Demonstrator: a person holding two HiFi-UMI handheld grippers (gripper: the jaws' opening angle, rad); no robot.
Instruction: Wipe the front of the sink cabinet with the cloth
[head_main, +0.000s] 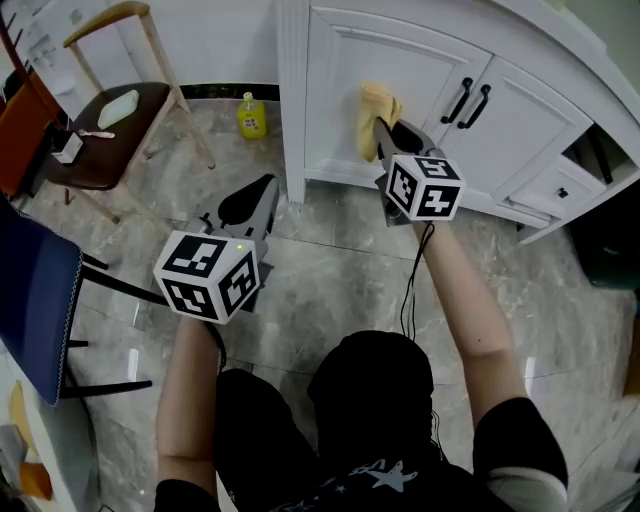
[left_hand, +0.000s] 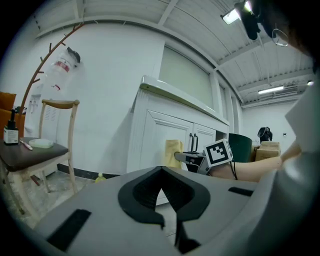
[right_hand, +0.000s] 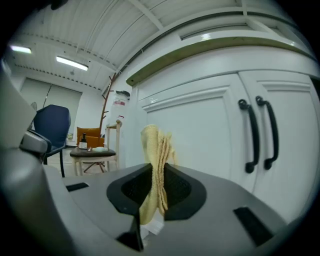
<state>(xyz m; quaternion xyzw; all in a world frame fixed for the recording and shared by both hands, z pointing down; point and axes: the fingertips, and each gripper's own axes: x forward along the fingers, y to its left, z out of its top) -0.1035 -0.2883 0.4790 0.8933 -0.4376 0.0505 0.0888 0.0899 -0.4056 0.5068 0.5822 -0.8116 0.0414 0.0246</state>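
Note:
The white sink cabinet (head_main: 400, 70) fills the upper right of the head view, with two doors and black handles (head_main: 466, 102). My right gripper (head_main: 381, 128) is shut on a folded yellow cloth (head_main: 376, 112), which is pressed against the left cabinet door (right_hand: 200, 130). In the right gripper view the cloth (right_hand: 156, 165) stands upright between the jaws. My left gripper (head_main: 252, 196) hangs over the floor to the left of the cabinet, shut and holding nothing. Its view shows the cloth (left_hand: 173, 152) and the right gripper's marker cube (left_hand: 219, 153) at the door.
A wooden chair (head_main: 115, 120) with a bowl and small bottle stands at the left. A yellow bottle (head_main: 251, 115) sits on the marble floor by the wall. A blue chair (head_main: 40, 300) is at the far left. An open drawer (head_main: 590, 160) is at the cabinet's right end.

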